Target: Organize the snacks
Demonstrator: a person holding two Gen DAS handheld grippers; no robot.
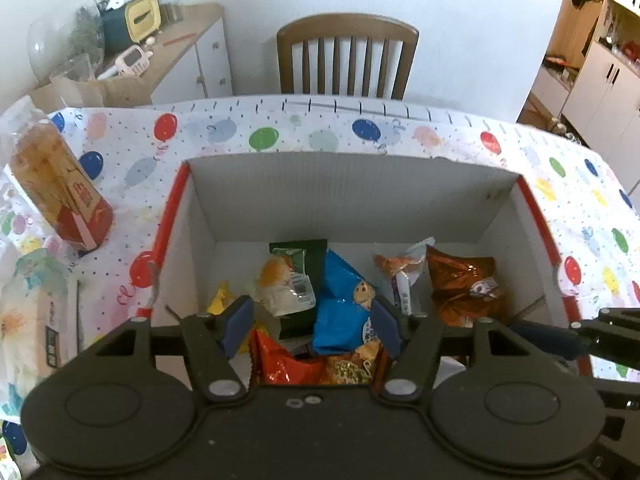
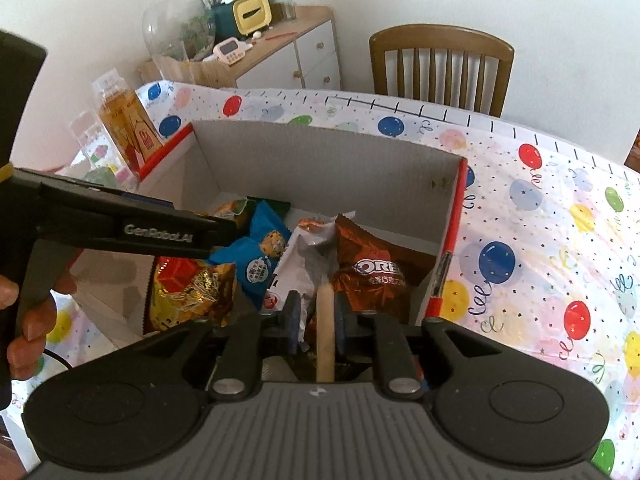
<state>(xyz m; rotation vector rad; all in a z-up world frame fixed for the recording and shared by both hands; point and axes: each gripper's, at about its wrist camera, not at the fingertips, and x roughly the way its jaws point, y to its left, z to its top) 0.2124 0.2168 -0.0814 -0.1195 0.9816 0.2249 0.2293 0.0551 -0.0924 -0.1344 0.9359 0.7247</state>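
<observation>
A balloon-print tablecloth (image 1: 264,136) covers the table, and on it sits a red-edged cardboard box (image 1: 352,192) holding the snacks. Only the right wrist view reads the brown packet (image 2: 376,268) as Oreo; the left view alone shows a green-topped packet (image 1: 298,264) at the far side. The blue cookie bag (image 1: 344,308) lies mid-box. The left gripper (image 1: 312,328) hangs wide open, empty, above the pile. The right gripper (image 2: 318,320) is clamped on a tan stick (image 2: 325,332).

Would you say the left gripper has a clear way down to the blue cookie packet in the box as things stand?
Probably yes. The left gripper is open above the box, and the blue cookie packet lies on top of the pile, uncovered. The right gripper sits off to the side.
</observation>
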